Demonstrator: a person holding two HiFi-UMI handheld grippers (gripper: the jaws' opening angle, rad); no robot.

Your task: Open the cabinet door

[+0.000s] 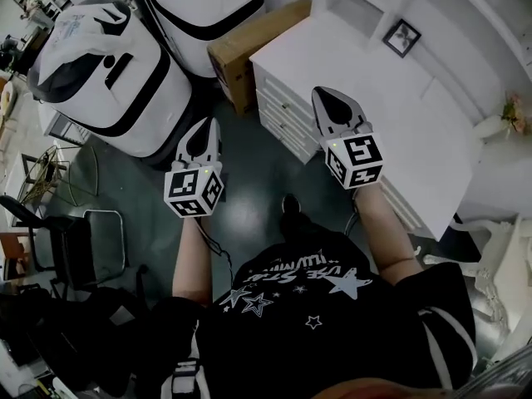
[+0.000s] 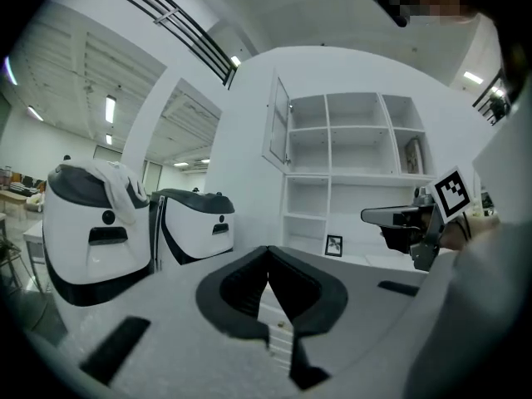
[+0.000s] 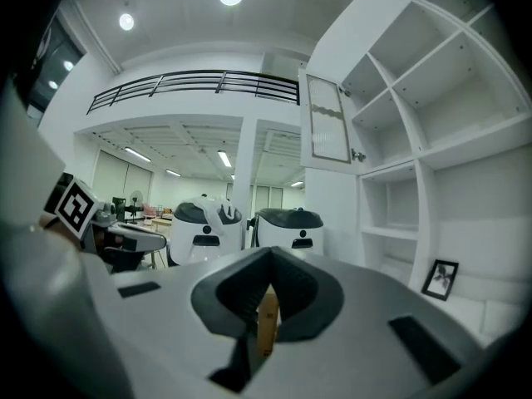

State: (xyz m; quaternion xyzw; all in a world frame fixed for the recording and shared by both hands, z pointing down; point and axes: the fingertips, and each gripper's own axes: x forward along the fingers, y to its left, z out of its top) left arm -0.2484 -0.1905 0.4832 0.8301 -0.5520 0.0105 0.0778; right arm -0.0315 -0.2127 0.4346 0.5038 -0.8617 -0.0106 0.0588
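The left tool (image 1: 208, 127) and right tool (image 1: 322, 96) both have jaws pressed together, holding nothing. The cabinet door (image 3: 327, 123) hangs high at one o'clock from the right tool, well apart from both.

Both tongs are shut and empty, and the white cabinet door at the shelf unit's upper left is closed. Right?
No: the white glass-panelled cabinet door stands swung open, as the right gripper view shows. The left tongs and right tongs are indeed shut and empty.
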